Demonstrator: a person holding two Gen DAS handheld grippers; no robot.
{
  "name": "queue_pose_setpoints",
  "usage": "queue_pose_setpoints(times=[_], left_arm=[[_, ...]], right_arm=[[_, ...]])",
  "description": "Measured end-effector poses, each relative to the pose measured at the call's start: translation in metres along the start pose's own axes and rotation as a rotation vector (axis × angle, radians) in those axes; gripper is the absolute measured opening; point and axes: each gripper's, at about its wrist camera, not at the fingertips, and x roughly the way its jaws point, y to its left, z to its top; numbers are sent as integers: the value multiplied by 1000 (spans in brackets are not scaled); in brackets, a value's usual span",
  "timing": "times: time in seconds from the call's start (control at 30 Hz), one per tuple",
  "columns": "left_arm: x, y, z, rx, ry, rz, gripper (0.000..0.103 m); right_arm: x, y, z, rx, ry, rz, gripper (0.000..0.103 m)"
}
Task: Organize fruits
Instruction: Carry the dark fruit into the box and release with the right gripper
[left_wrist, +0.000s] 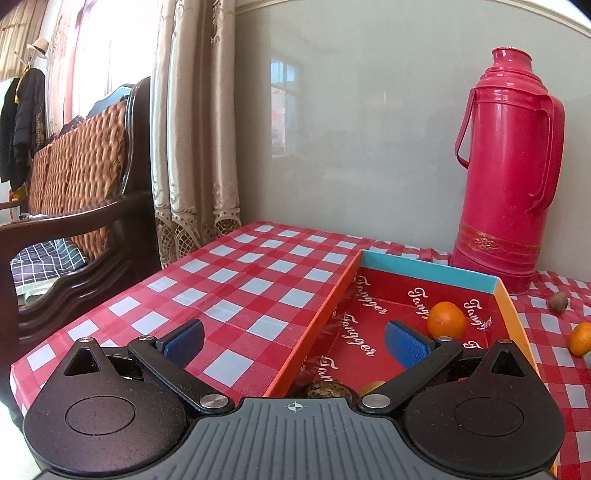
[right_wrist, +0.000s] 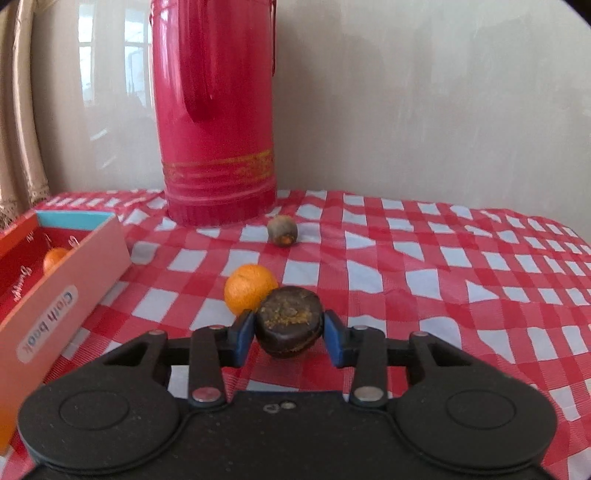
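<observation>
Nearest, right wrist view: right gripper (right_wrist: 288, 330), jaws closed in on a dark brown shrivelled fruit (right_wrist: 289, 320); both blue pads (right_wrist: 334, 339) look to be touching its sides. Only one moment is shown, so I cannot tell if it is off the tablecloth (right_wrist: 424, 273) yet.
Just behind the held fruit: an orange tangerine (right_wrist: 249, 286), touching or nearly touching it on the far left side.
Farther back, near the flask: a small grey-brown fruit (right_wrist: 282, 230) with an orange patch, lying alone on the cloth.
Far centre: red thermos flask (right_wrist: 218, 122), upright against the wall.
Left edge, right wrist view: orange cardboard box (right_wrist: 70, 291), open top, label side facing the camera.
Left gripper (left_wrist: 295, 341): jaws wide apart, nothing between them; it hangs over the near left wall of the box, right pad over the red lining.
Box contents, left wrist view: one tangerine (left_wrist: 445, 319) toward the far right corner; a dark fruit (left_wrist: 327, 389) and a yellowish bit beside it at the near end, mostly hidden by the gripper body.
Step in hand (judgement): pick-up of the dark fruit for transfer to the box.
Next move (judgement): lift clear without nudging the neighbouring tangerine, carry left over the box wall, release inside. Two fruits would then remain on the cloth.
</observation>
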Motion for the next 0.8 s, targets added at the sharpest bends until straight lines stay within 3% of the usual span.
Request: queue_pose_setpoints(times=[0.3,0.57,0.8], left_arm=[[-18,14,-7,-18,-26,18,103],[-27,31,-12,-49,-42,59,103],[-24,46,-14,-53,-38,90,103]], right_arm=[[-35,27,6,-6,-86,113,32],[-60,93,9,-85,-149,293,32],[-66,130,5,-134,-154,362,32]])
